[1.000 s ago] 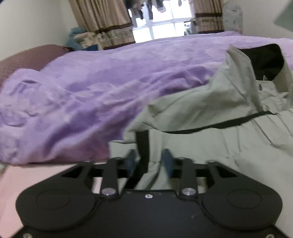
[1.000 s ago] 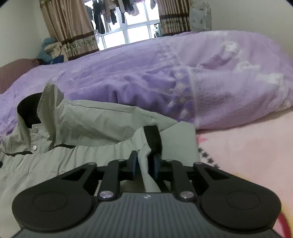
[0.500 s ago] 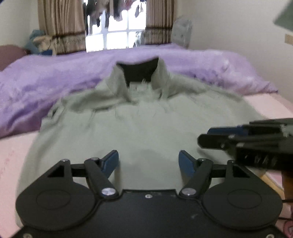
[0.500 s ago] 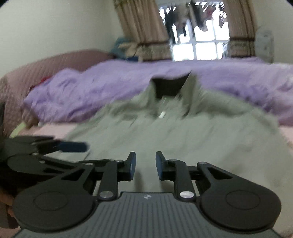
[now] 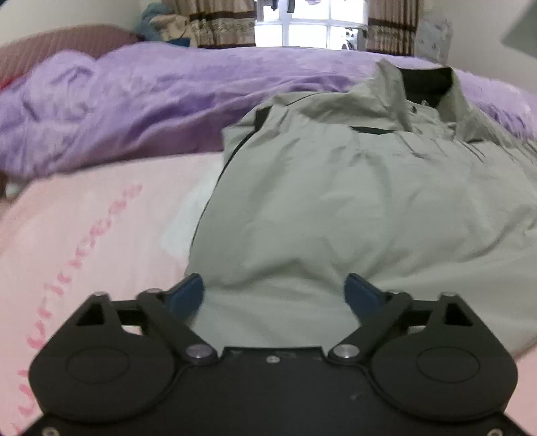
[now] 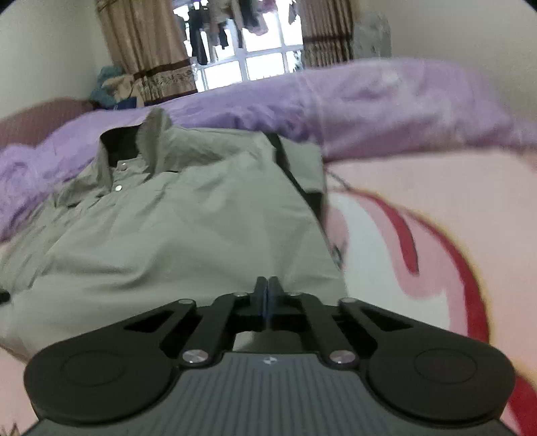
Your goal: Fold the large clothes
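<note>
One pink sheet (image 5: pixel 100 218), purple blanket (image 5: pixel 151 94), curtained window (image 5: pixel 308 30).

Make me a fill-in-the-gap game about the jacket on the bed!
1. The grey-green jacket lies on a ____ sheet.
2. Behind the jacket is a heaped ____ blanket.
3. The inside of the jacket's collar is ____.
4. The right gripper is ____, while the left gripper has its jaws opening with nothing pinched.

Missing words: pink; purple; black; shut

The right gripper (image 6: pixel 267 295), jaws together, hovers over the grey-green shirt (image 6: pixel 188 228).
</note>
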The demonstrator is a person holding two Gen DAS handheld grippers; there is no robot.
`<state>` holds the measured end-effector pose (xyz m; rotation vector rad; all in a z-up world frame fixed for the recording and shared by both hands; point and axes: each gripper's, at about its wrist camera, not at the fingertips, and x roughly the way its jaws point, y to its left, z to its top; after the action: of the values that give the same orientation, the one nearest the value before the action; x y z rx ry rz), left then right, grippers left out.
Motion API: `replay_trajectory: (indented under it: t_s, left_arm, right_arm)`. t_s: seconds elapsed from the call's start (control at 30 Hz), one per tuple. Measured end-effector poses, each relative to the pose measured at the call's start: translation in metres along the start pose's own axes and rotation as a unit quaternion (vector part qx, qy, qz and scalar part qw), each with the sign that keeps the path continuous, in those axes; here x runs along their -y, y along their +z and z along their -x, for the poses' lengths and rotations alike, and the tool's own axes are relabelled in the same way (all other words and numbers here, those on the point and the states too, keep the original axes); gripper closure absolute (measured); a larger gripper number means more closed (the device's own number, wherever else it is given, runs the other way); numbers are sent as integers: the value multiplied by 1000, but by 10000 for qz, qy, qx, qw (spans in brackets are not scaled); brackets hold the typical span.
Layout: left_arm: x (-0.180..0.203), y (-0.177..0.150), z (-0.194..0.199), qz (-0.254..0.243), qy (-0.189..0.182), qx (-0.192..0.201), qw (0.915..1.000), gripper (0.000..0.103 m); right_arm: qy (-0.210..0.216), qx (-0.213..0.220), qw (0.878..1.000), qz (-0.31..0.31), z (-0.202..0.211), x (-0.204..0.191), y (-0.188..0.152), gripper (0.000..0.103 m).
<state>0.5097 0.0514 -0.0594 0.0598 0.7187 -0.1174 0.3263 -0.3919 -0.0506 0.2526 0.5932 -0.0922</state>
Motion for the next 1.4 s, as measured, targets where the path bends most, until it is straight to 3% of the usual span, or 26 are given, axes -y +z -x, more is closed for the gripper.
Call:
replay_trajectory:
  t_s: [0.07, 0.17, 0.23, 0.27, 0.33, 0.47, 0.6, 0.7, 0.8, 0.9, 0.93, 1.0, 1.07, 1.17, 1.23, 1.4]
  left_arm:
    - [4, -4, -2, 5, 131, 99, 9999, 0]
    - [0, 4, -4, 180, 146, -13, 9997, 0]
    - [2, 13, 5, 275, 96, -2, 9996, 16]
    - [4, 15, 13, 265, 13, 83, 9996, 19]
    - [17, 13, 38, 47, -54, 351, 9994, 19]
    - [32, 5, 53, -314, 208, 421, 9984, 19]
    - [15, -8, 28, -77, 243, -65, 9997, 15]
    - [1, -15, 16, 198, 50, 4, 9998, 10]
    - [2, -15, 18, 183, 64, 42, 9998, 12]
    - [-8, -20, 39, 580, -123, 104, 9982, 13]
    - [-14, -22, 48, 782, -210, 143, 9966, 12]
    - [-27, -28, 68, 1359, -306, 152, 9901, 2]
    - [-40, -36, 79, 1902, -446, 29, 9807, 0]
    - [-56, -52, 79, 2693, -1048, -52, 9573, 0]
    - [-61, -60, 70, 3085, -1183, -220, 9436, 0]
    - [-63, -61, 64, 3392, -1222, -16, 9327, 0]
  right_arm:
    - [46, 137, 9998, -164, -5, 3, -8, 103]
    - [-219, 215, 9995, 64, -4, -9, -11, 103]
    - [-323, 80, 9994, 92, 1, -17, -3, 99]
    - [-337, 95, 9994, 60, 7, -20, 0, 90]
    - [-316, 361, 9984, 302, 24, -33, 3, 89]
    - [-350, 417, 9975, 453, 37, -44, 1, 87]
    - [-550, 111, 9979, 309, 26, -28, -8, 87]
    - [-272, 2, 9996, -46, 16, -8, -17, 90]
    - [-136, 0, 9996, -232, 18, -1, -17, 89]
    - [-113, -120, 9985, -527, 29, 1, -13, 76]
    - [-17, -102, 9966, -819, 39, 5, -12, 68]
    - [349, -37, 9910, -1291, 57, 12, -16, 63]
    - [793, 21, 9784, -1908, 72, 23, -26, 63]
    - [1235, -231, 9527, -2766, 72, 40, -47, 63]
    - [1255, -368, 9404, -3140, 63, 47, -58, 63]
    - [1319, -245, 9128, -3858, 39, 59, -71, 66]
